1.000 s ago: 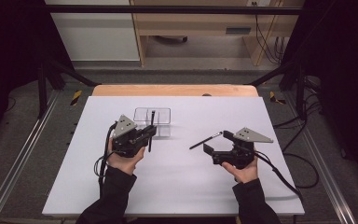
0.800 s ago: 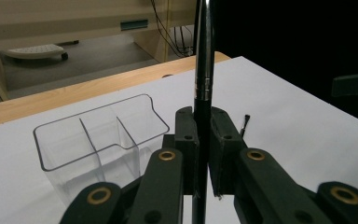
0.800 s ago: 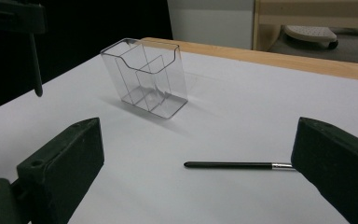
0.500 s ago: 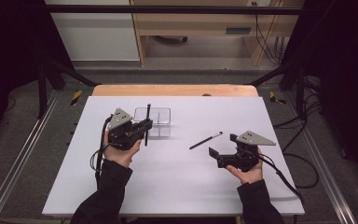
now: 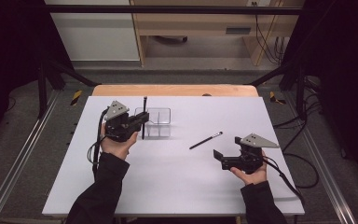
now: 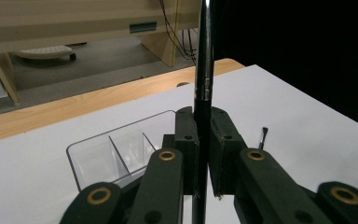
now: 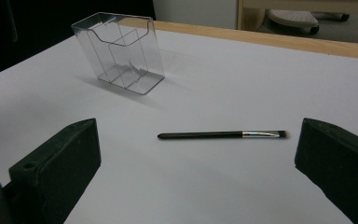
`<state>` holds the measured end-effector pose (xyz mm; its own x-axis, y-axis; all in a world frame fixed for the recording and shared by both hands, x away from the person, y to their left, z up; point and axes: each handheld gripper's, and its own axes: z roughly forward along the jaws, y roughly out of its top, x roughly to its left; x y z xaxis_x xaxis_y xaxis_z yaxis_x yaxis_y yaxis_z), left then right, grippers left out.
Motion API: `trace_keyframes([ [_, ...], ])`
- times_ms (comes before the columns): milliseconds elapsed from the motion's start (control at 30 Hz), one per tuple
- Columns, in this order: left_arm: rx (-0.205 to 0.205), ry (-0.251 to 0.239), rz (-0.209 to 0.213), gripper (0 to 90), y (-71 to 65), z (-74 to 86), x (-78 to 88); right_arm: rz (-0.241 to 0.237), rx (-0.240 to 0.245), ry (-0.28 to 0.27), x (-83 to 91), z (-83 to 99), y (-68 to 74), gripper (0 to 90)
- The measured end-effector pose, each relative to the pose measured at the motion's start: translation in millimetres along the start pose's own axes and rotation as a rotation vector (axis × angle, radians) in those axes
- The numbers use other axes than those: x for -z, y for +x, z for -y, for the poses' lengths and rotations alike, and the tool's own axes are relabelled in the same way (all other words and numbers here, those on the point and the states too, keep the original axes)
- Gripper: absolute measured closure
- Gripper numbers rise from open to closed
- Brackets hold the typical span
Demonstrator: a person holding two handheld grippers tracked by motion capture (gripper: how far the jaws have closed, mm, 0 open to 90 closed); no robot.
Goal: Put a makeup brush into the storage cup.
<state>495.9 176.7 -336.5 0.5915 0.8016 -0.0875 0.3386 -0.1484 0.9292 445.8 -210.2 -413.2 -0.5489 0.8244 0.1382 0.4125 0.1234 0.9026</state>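
Note:
My left gripper [image 5: 143, 122] is shut on a thin black brush [image 5: 144, 109], which it holds upright by the handle at the left end of a clear plastic organizer [image 5: 161, 116]. In the left gripper view the jaws [image 6: 203, 123] clamp the black brush [image 6: 203, 70] just over the clear organizer [image 6: 116, 151] with its divided compartments. A second black brush [image 5: 206, 140] lies flat on the white table, right of the organizer. My right gripper [image 5: 220, 159] stands open just short of it; in the right gripper view its jaws [image 7: 200, 154] are spread wide around the second brush [image 7: 214, 135].
The white table sheet [image 5: 177, 186] has a wooden edge [image 5: 175, 90] at the far side. Behind the second brush in the right gripper view, the clear organizer [image 7: 121, 51] stands upright. Metal rails and cables run along both sides of the table.
My left gripper has carried the upright brush away from me and leftward, to the organizer's left end. The right gripper has drawn back a little from the lying brush.

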Motion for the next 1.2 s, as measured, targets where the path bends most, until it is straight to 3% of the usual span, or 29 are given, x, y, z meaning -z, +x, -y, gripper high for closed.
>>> trace_keyframes([
  [333,-0.015,-0.01,-0.008,82.9,3.2,-12.9,-8.2,0.006,-0.005,-0.003,3.0,1.3,-2.8,0.6],
  [1200,0.012,-0.02,-0.033,82.9,24.7,-29.9,-39.7,0.016,-0.003,-0.001,4.3,3.1,-4.1,0.6],
])
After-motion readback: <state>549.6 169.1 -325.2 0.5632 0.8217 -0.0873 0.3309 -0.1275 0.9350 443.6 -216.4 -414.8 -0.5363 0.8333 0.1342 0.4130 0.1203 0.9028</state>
